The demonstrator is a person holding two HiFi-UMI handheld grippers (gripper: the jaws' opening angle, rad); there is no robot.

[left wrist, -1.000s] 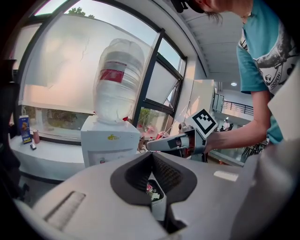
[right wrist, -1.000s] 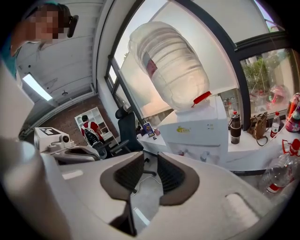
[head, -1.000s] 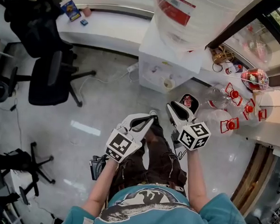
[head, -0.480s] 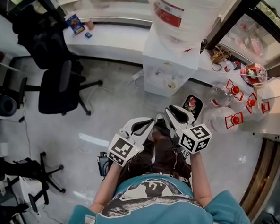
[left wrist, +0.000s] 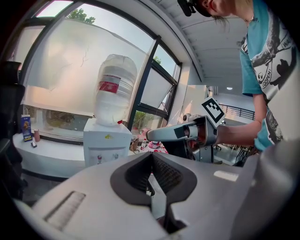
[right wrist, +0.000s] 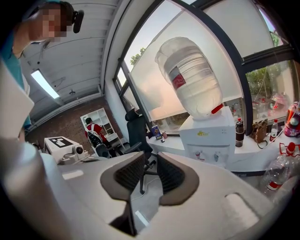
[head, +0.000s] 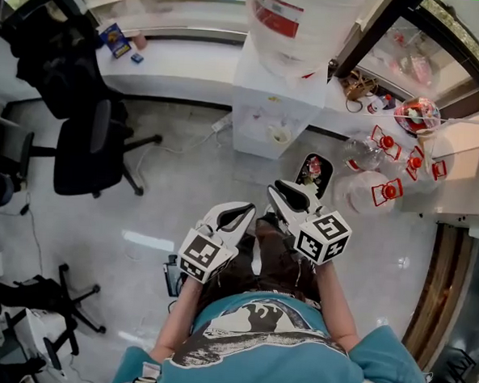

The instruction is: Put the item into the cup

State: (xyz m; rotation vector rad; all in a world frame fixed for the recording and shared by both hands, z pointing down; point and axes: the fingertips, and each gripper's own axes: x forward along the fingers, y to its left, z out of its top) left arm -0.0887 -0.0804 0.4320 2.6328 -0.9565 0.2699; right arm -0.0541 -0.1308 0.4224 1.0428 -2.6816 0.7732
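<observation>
Overlapping the person's legs (head: 277,260), left claw (left wrist: 151,154) sits closed, right claw (right wrist: 151,157) parted, both empty.

An office: swivel chairs (head: 88,149), water dispenser (head: 270,108), white counter (head: 183,62).

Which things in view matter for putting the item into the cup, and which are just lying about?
Job: left gripper, shut, empty; right gripper, open, empty; round thing on the front of the water dispenser, maybe the cup, too small to tell.
Lying about: the water dispenser itself; office chair; red-capped bottles.
</observation>
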